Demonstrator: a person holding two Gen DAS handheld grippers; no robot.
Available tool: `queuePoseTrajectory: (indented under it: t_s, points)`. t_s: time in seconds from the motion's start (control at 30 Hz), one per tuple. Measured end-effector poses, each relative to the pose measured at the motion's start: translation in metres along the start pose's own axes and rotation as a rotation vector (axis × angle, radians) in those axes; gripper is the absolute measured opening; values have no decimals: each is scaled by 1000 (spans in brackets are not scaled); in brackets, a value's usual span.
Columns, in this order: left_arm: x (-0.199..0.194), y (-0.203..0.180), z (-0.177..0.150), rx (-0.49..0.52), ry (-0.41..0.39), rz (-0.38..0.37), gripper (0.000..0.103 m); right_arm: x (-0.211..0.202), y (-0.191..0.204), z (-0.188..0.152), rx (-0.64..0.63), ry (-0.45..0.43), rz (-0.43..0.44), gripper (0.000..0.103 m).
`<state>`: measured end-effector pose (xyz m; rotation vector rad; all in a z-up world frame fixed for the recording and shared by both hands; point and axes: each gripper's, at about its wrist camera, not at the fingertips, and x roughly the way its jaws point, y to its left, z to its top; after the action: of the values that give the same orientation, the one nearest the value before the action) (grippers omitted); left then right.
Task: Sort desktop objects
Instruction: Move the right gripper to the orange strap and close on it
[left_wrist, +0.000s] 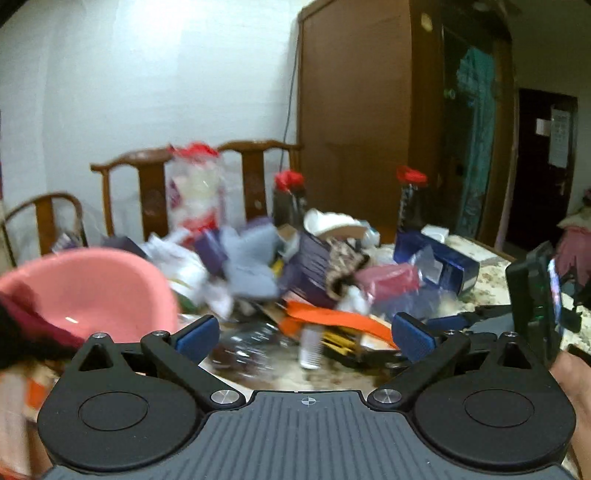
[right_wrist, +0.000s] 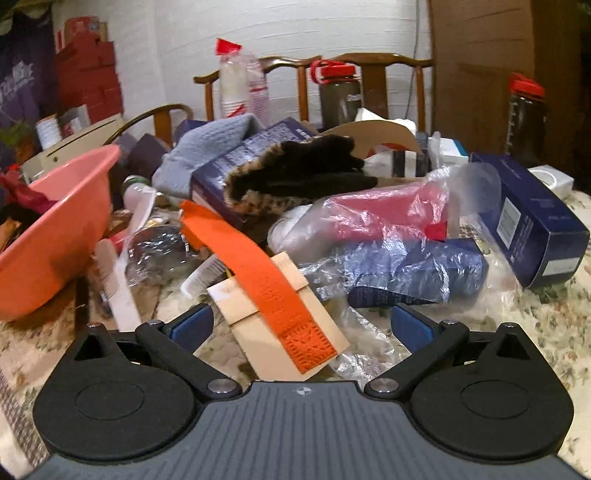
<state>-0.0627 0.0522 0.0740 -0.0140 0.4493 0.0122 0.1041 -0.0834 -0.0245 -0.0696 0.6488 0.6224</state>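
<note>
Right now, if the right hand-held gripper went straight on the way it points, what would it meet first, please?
Probably the orange strip lying on the beige card, between its open fingers; depth is uncertain.

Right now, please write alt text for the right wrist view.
The open right gripper hovers over an orange strap lying on a beige card, amid table clutter. A pink basin sits left, a dark blue box right.

Both wrist views look low and close across the cluttered table (right_wrist: 554, 325).
</note>
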Motion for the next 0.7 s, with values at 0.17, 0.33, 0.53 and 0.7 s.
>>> queuePoseTrajectory:
  t_s: [0.17,0.33,0.53,0.7]
  points:
    - [40,-15,-25,59,31,90,103,6,12,-7,-77,-28,-48,101]
    - [51,1,-44,63,72,79,103,5,18,-6,-103,-36,-66,70]
    - [55,8,-52,31,98,1,103,-1,15,0,-6,-42,-70,61]
    - [66,26,-55,-62,129,-2,103,-22,-2,10,199,-19,83,49]
